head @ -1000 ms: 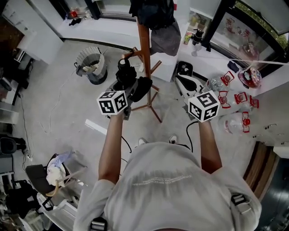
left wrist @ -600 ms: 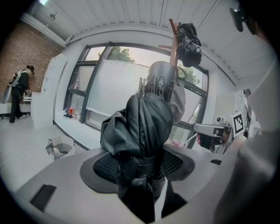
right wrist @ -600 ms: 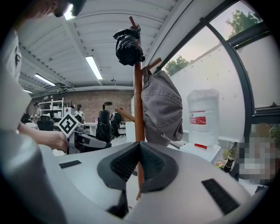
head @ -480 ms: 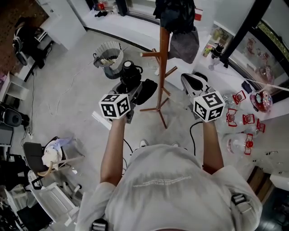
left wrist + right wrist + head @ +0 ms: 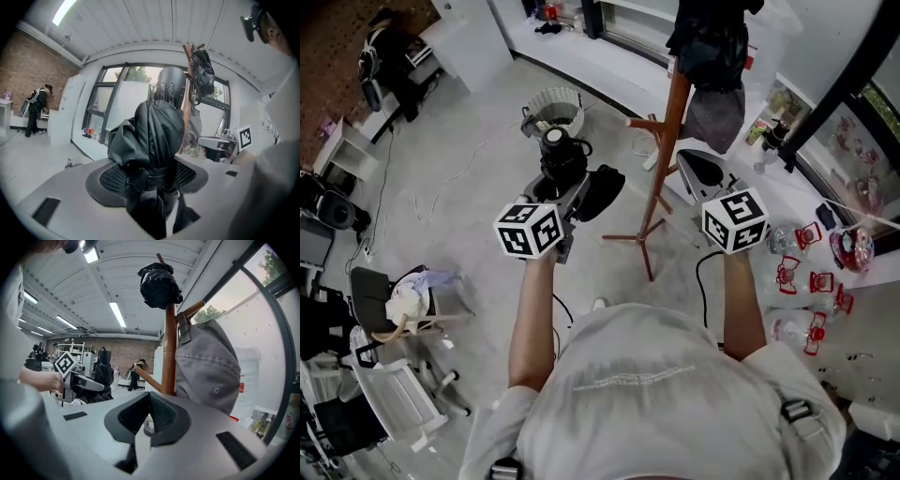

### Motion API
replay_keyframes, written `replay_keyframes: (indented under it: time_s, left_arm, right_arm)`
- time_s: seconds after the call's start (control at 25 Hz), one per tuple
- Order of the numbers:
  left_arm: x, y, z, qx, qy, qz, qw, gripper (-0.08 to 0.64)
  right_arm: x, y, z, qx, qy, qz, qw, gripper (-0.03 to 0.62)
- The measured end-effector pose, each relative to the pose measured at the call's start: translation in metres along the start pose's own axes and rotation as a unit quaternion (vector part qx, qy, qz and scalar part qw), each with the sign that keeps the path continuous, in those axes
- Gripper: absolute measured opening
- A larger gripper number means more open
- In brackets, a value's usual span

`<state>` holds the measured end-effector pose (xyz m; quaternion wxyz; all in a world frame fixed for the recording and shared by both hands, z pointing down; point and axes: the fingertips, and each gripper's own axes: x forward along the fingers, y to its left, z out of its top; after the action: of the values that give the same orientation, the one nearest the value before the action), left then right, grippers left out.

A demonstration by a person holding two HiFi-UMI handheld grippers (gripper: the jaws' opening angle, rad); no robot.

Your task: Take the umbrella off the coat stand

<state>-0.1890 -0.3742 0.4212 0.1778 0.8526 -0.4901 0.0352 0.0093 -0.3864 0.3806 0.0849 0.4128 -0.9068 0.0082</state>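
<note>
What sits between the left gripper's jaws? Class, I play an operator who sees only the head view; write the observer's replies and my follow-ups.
Observer: The left gripper view shows the left gripper closed on the folded black umbrella, its pads level with the wrap strap.
Operator: And the right gripper?
Observer: The right gripper view shows the right gripper with its pads touching and holding nothing.
Operator: What is overhead?
Observer: Lit strip lights on the ceiling, beyond the coat stand.

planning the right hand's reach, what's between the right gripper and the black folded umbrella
The brown wooden coat stand's pole shows between them, in the head view.
</note>
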Motion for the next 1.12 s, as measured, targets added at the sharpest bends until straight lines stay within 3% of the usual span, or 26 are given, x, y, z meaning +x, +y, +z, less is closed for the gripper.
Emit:
replay_keyframes:
  time_s: [0.48, 0.84, 1.12]
  left_arm:
    - [-0.039, 0.021, 0.028, 0.005, -0.037, 0.034, 0.9987, 0.283]
    - [-0.057, 0.023, 0.028, 0.059, -0.041, 0.063, 0.9954, 0.281]
    - [-0.059, 0.024, 0.028, 0.062, -0.049, 0.062, 0.9949, 0.279]
  right_arm:
    - [0.014, 0.012, 0.025, -0.033, -0.015, 0.014, 0.999, 0.025]
    - [0.013, 0.017, 0.031, -0.050, -0.014, 0.012, 0.999, 0.025]
    - [0.011, 0.021, 0.024, -0.052, -0.005, 0.021, 0.998, 0.025]
